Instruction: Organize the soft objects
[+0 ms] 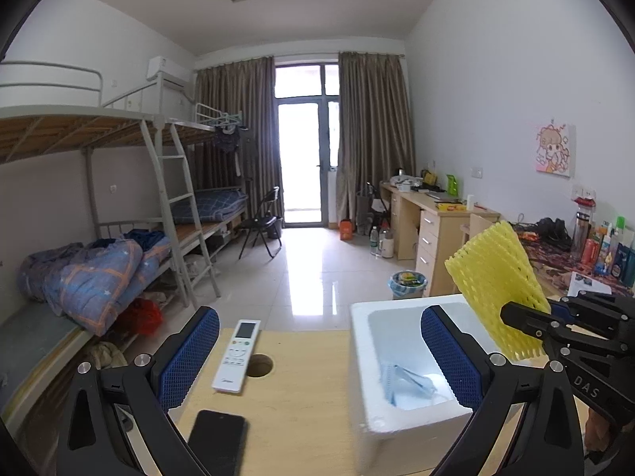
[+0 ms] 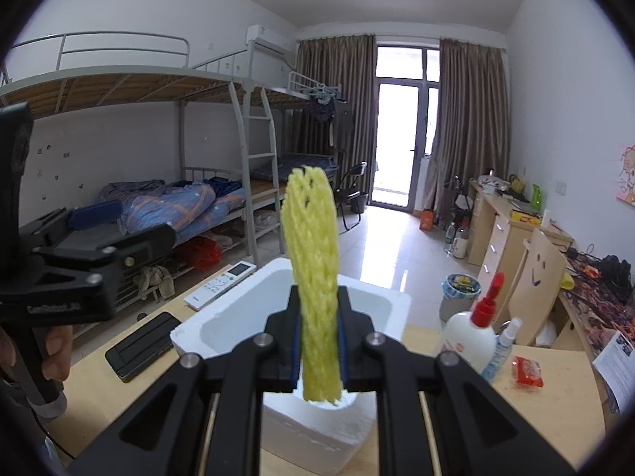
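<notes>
My right gripper is shut on a yellow foam net sleeve and holds it upright over the white foam box. In the left wrist view the sleeve and the right gripper hang above the box's right rim. A light blue face mask lies inside the box. My left gripper is open and empty, above the wooden table by the box's left side.
A white remote and a black phone lie on the table left of the box, near a round cable hole. A glue bottle, a spray bottle and a red packet stand right of the box.
</notes>
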`<state>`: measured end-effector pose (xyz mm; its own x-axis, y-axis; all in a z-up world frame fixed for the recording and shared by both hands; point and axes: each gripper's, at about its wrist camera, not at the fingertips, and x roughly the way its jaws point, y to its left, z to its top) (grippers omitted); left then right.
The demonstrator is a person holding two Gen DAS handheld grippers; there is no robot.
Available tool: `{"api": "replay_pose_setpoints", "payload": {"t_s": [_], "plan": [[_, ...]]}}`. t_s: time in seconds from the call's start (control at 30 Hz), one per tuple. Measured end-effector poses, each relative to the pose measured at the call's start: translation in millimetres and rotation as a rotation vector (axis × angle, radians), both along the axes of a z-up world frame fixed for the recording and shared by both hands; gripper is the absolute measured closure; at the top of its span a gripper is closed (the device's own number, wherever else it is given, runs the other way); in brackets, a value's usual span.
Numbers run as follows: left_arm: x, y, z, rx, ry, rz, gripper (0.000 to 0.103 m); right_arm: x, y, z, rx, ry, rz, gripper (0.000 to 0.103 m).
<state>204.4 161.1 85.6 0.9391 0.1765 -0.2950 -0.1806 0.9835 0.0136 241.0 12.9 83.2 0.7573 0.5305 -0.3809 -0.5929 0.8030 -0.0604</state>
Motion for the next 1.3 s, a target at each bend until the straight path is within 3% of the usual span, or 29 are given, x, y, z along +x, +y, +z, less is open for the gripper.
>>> {"api": "replay_pose_setpoints", "payload": {"t_s": [0.63,0.77,0.83,0.97,1.1,1.3], "plan": [[-14,22,-3,-0.034,-0.004,0.051,0.001,20,25,-11,-0.024,0.070,0.015,0.084],[-14,26,-5,-0.040,0.000,0.056,0.001,23,28,-13,-0.024,0.087,0.027,0.045],[-14,27,-6,-0.045,0.003,0.057,0.001,21,29,-13,-0.026,0.083,0.021,0.037],[-16,26,-6,-0.045,0.008,0.056,0.001,21,27,-14,-0.024,0.079,-0.007,0.011],[-18,23,-3,-0.048,0.010,0.055,0.001,18,25,-12,-0.016,0.082,-0.007,0.004],[-22,16,0,-0.034,0.018,0.042,0.001,8,21,-4,-0.019,0.069,-0.007,0.003]]}}
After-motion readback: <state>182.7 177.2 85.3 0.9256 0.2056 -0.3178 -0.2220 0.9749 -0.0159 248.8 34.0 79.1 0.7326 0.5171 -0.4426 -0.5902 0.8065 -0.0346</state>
